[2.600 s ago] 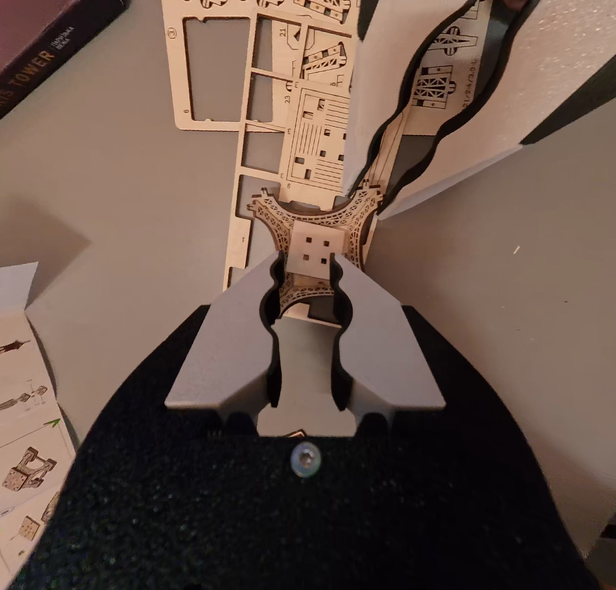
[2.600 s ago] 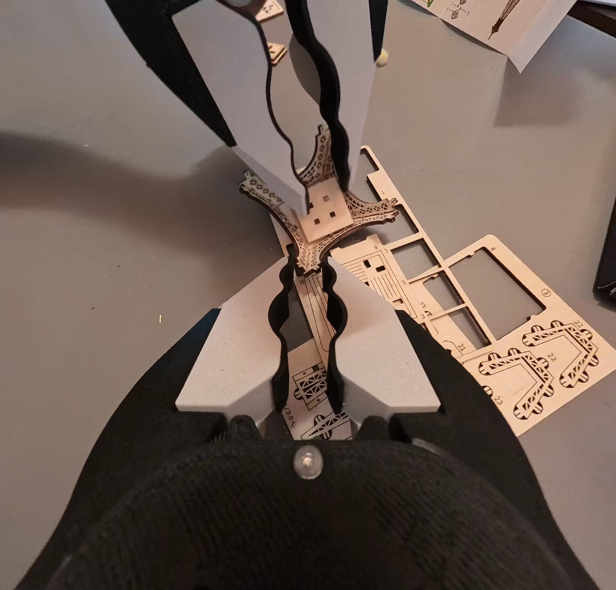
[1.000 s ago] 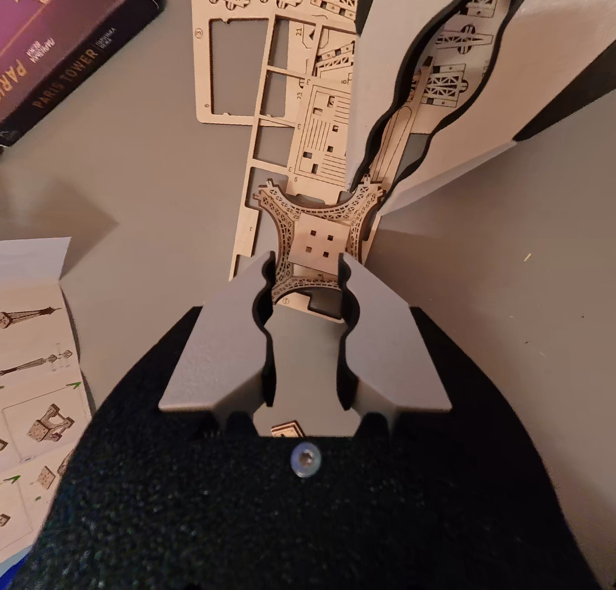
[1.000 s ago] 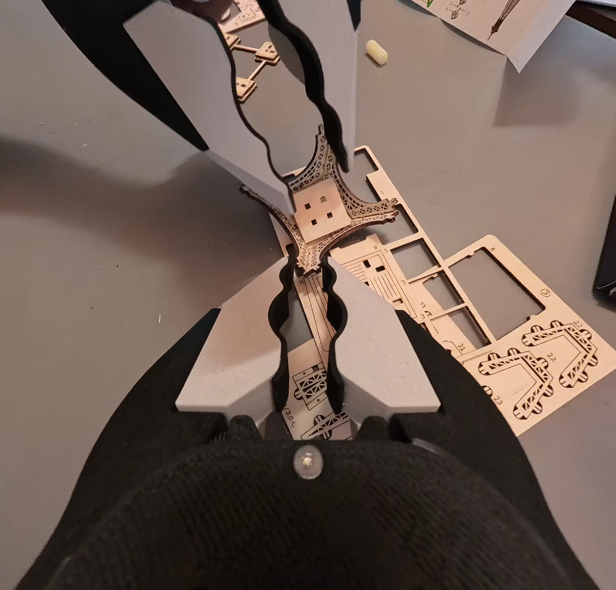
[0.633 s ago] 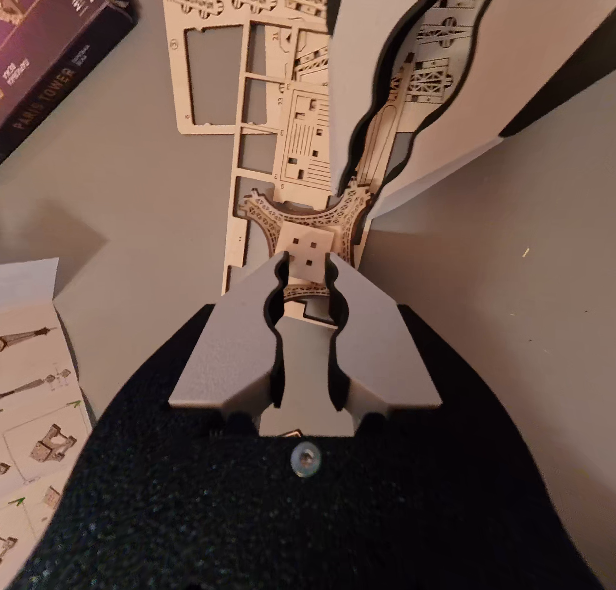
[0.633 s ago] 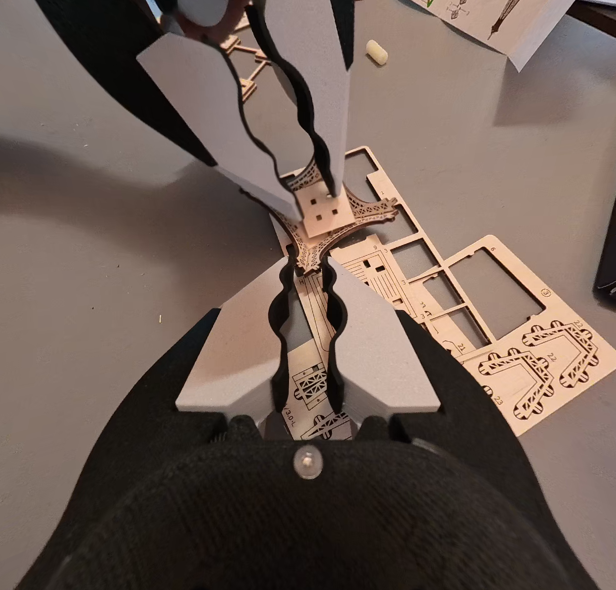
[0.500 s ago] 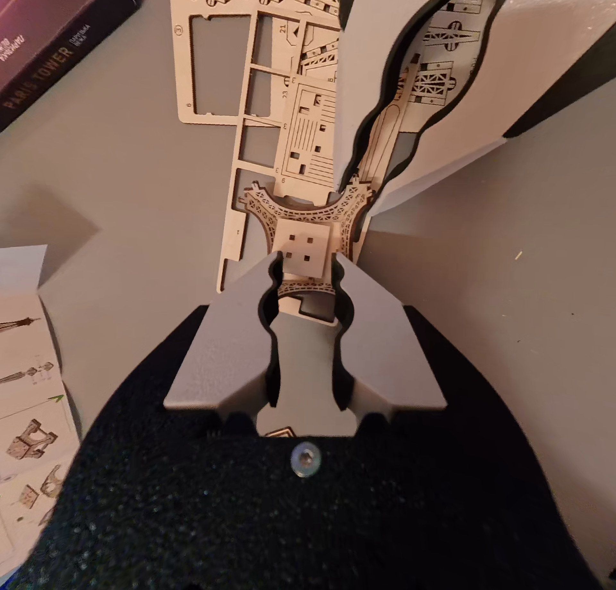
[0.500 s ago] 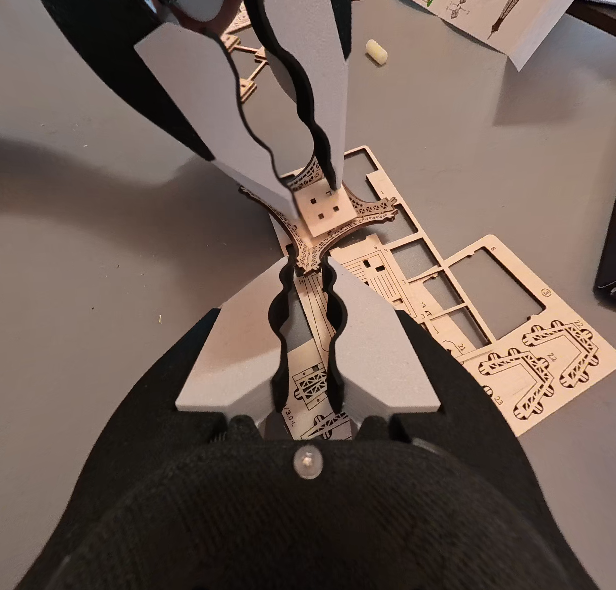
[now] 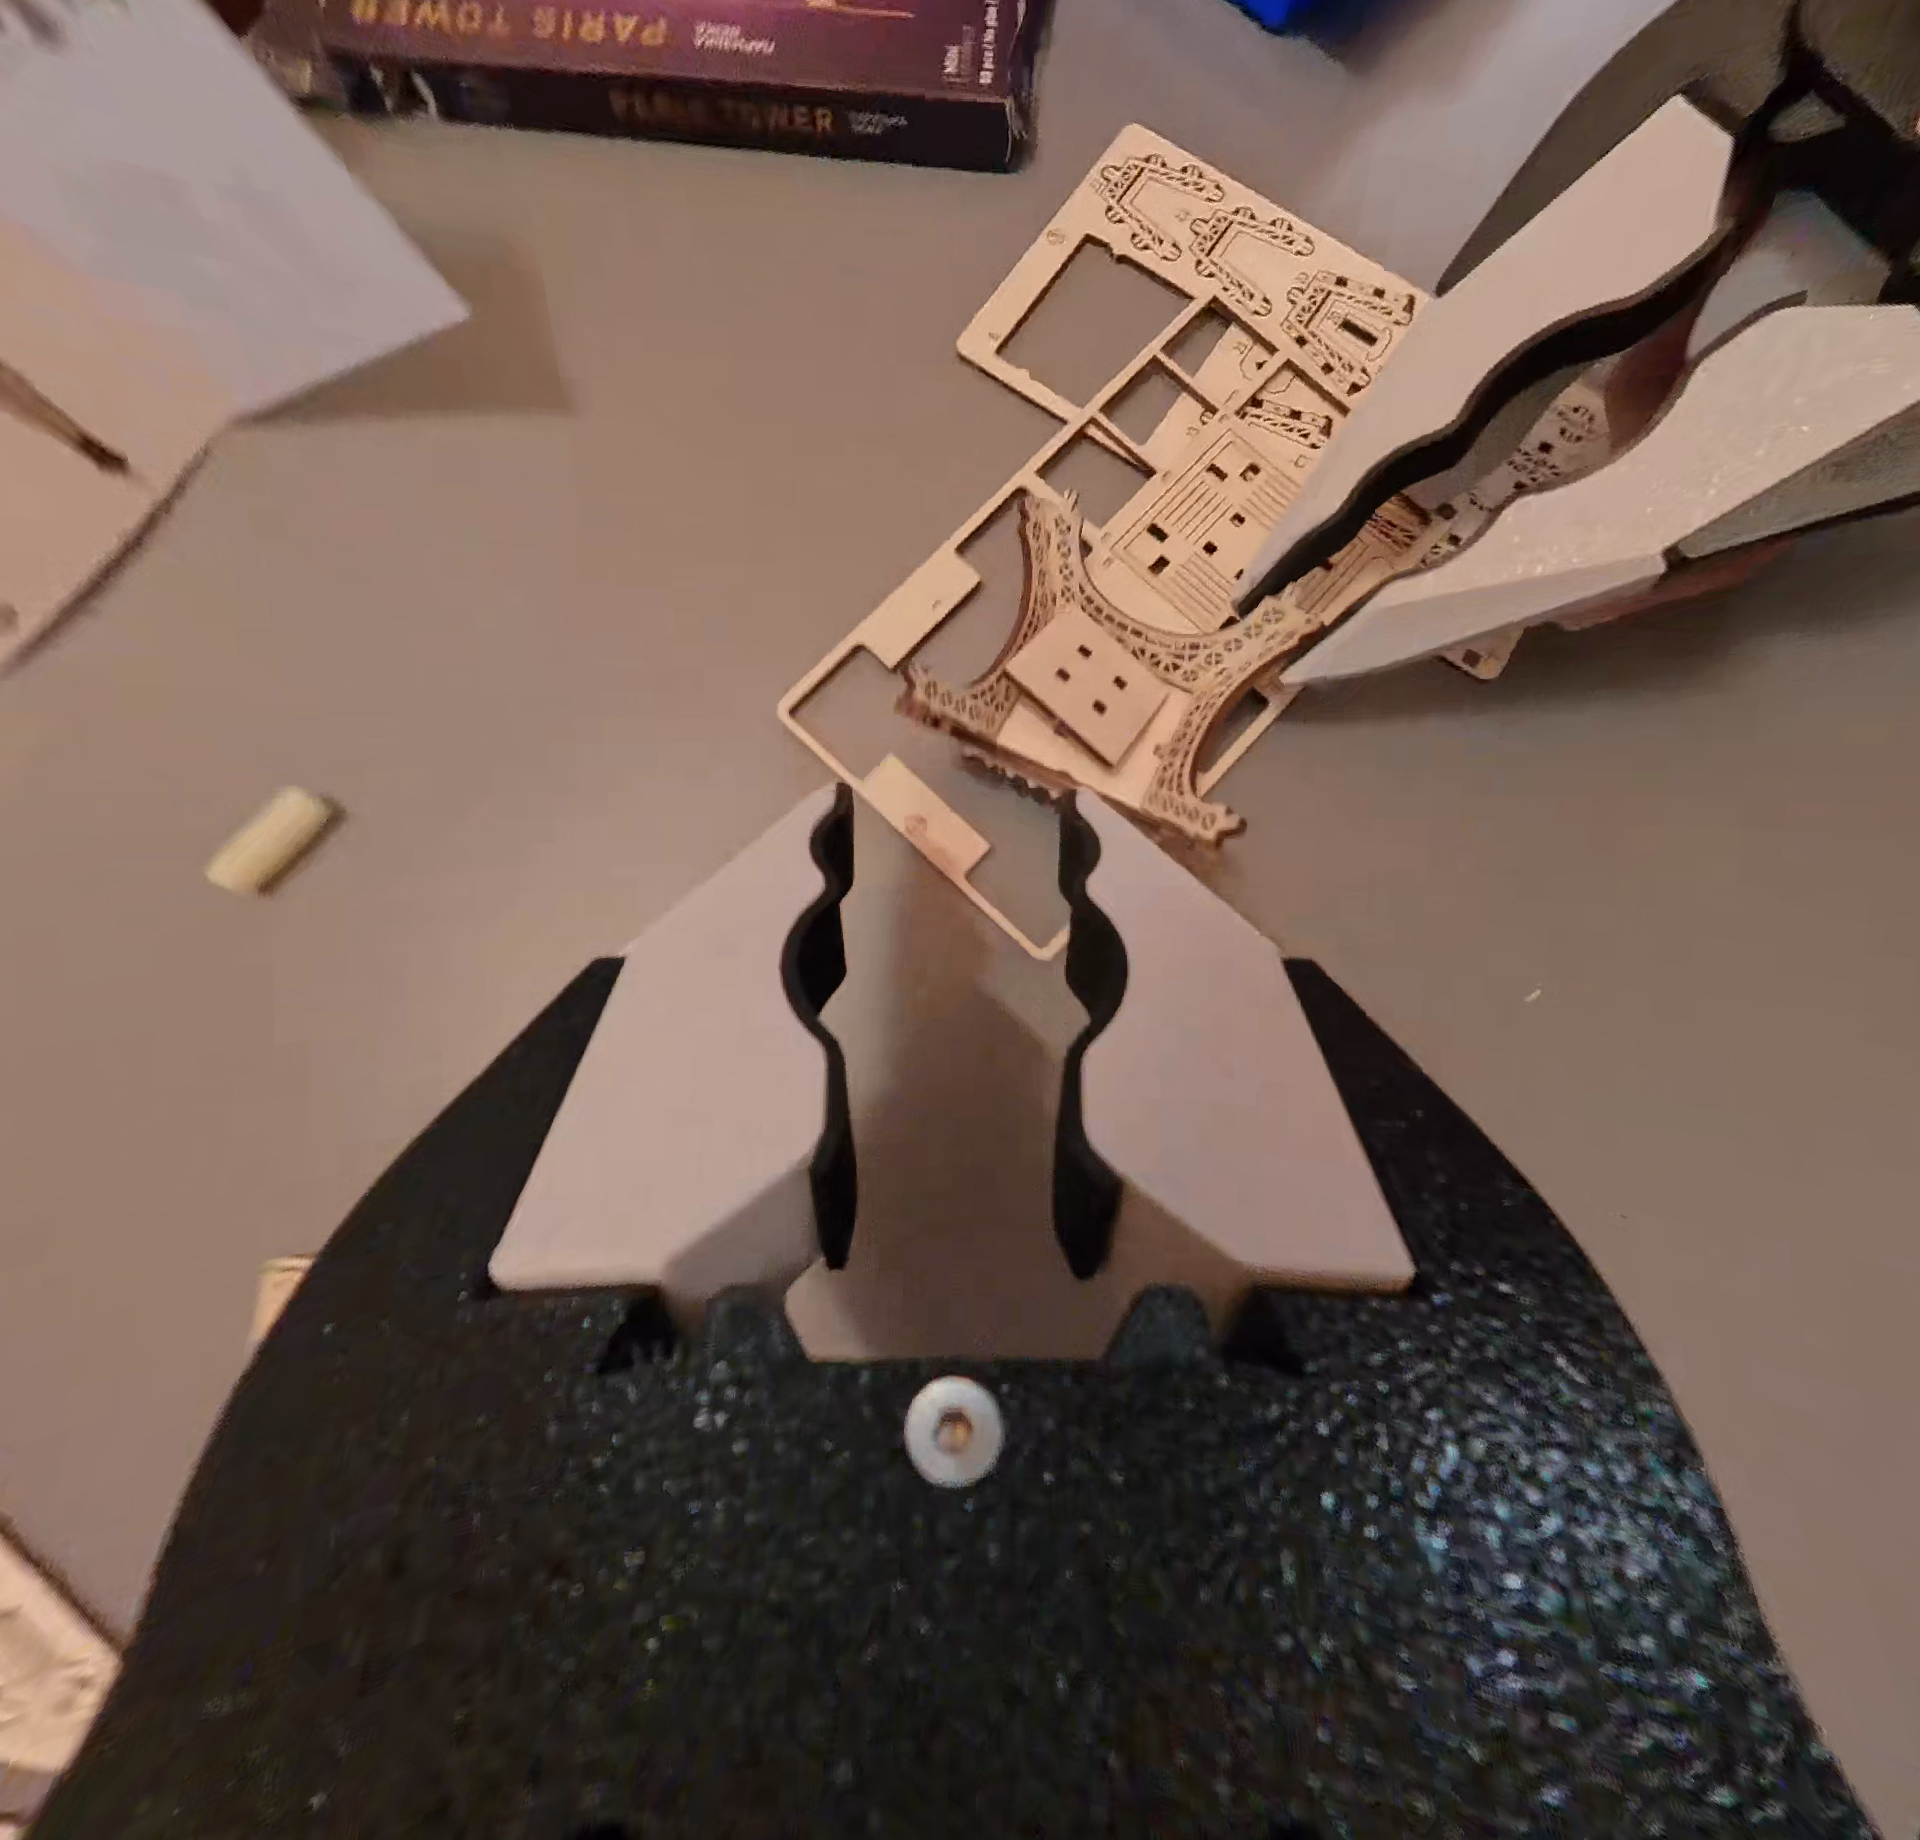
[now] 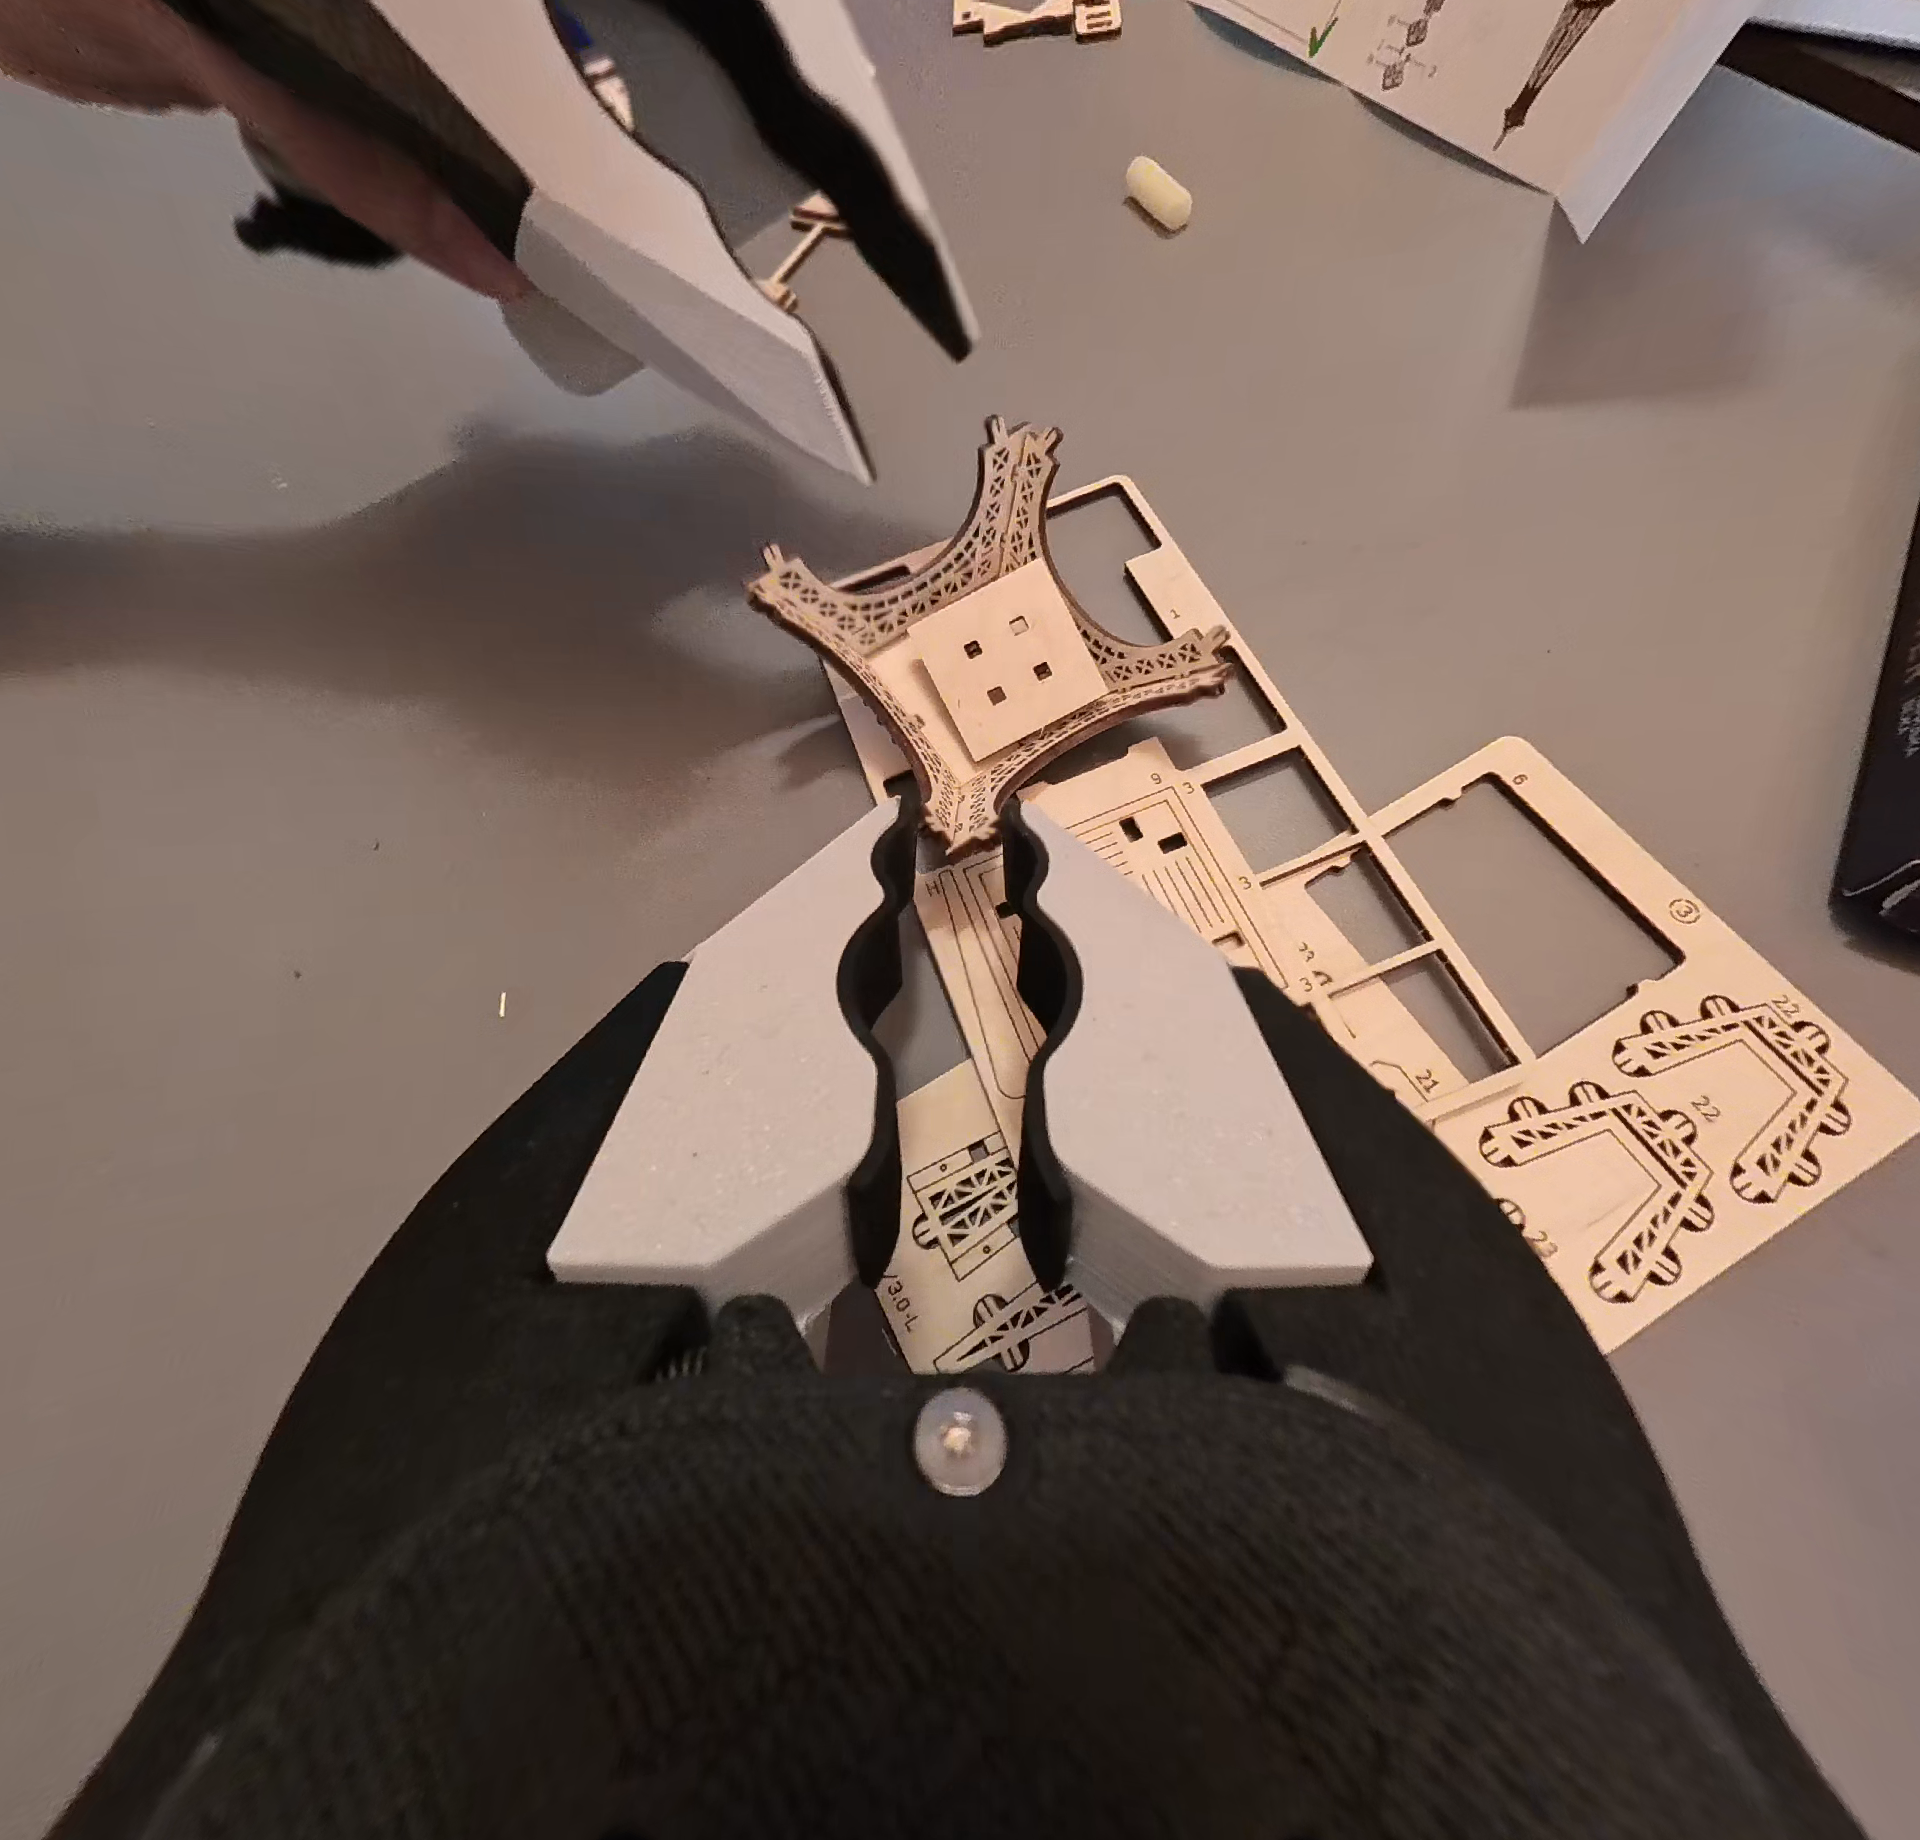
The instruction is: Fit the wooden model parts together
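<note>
The wooden tower base (image 10: 935, 637), four lattice legs in a cross, is held by one leg in my right gripper (image 10: 961, 824), which is shut on it. The base is tilted a little above the wooden part sheet (image 10: 1455, 855). A square plate with four holes (image 10: 1003, 678) lies on the middle of the base. My left gripper (image 10: 914, 403) is open and empty, up and to the left of the base, apart from it. In the left wrist view my left gripper (image 9: 956, 834) is open just short of the base (image 9: 1081, 678); the right gripper (image 9: 1273, 642) grips its far leg.
Grey table. Instruction sheet (image 10: 1558, 55) at the far right, a small cream peg (image 10: 1158, 192) and a small wooden frame piece (image 10: 1039, 8) near it. The purple kit box (image 9: 675, 55) and a folded paper (image 9: 156, 232) lie beyond the left gripper. A hand (image 10: 343, 159) holds the left gripper. Some 8 centimetres of space lies between my two pairs of fingers.
My left gripper has let go of the square plate and pulled back and up from the base. The plate stays on the base. The right gripper still holds the leg.
</note>
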